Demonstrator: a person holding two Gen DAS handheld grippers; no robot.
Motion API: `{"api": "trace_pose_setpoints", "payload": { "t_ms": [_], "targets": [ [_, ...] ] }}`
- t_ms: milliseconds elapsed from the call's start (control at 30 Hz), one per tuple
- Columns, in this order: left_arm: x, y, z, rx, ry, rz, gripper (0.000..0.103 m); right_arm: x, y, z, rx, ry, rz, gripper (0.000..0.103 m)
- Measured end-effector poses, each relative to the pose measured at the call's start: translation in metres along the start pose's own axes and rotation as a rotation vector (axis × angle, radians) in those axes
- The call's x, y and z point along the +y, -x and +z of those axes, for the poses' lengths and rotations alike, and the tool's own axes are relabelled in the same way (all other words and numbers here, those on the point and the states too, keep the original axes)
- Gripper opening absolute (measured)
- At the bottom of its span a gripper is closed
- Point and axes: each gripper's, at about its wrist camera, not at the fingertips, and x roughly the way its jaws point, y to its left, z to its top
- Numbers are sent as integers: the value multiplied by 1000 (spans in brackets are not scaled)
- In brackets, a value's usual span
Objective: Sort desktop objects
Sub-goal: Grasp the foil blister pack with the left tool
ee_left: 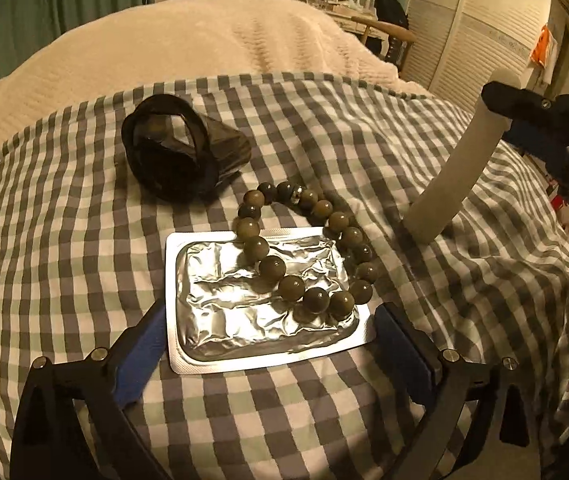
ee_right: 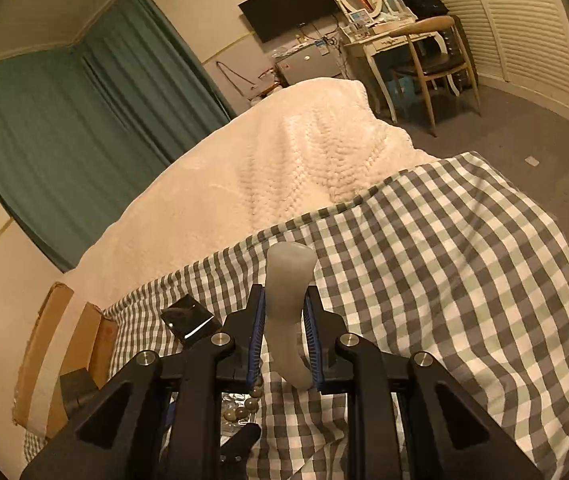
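Observation:
A silver foil blister pack (ee_left: 260, 304) lies on the checked cloth (ee_left: 64, 240). A string of dark round beads (ee_left: 308, 248) lies partly on it. My left gripper (ee_left: 270, 322) is open, its blue-padded fingers on either side of the pack's near end. A black pouch (ee_left: 182, 152) lies farther back to the left. My right gripper (ee_right: 284, 320) is shut on a whitish cylinder (ee_right: 288, 308); in the left wrist view the cylinder (ee_left: 452, 176) stands tilted with its lower end on the cloth, right of the beads.
A cream knitted blanket (ee_left: 212, 44) covers the bed beyond the checked cloth. A cardboard box (ee_right: 56, 352) stands at the left edge. A dressing table and wooden chair (ee_right: 432, 56) are across the room, with louvered doors (ee_right: 524, 20) on the right.

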Motion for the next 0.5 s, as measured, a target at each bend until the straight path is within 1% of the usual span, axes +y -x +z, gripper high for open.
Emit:
{"api": "trace_pose_setpoints", "payload": {
  "t_ms": [167, 267, 367, 500],
  "targets": [
    [-2, 3, -3, 15, -43, 11, 100, 8, -2, -4, 7, 22, 13, 19],
    [2, 17, -11, 6, -51, 10, 100, 10, -1, -5, 8, 37, 10, 19],
    [12, 34, -20, 0, -36, 4, 100, 15, 0, -7, 14, 57, 11, 19],
    [27, 60, -34, -23, -2, -21, 100, 27, 10, -13, 16, 120, -13, 19]
  ]
}}
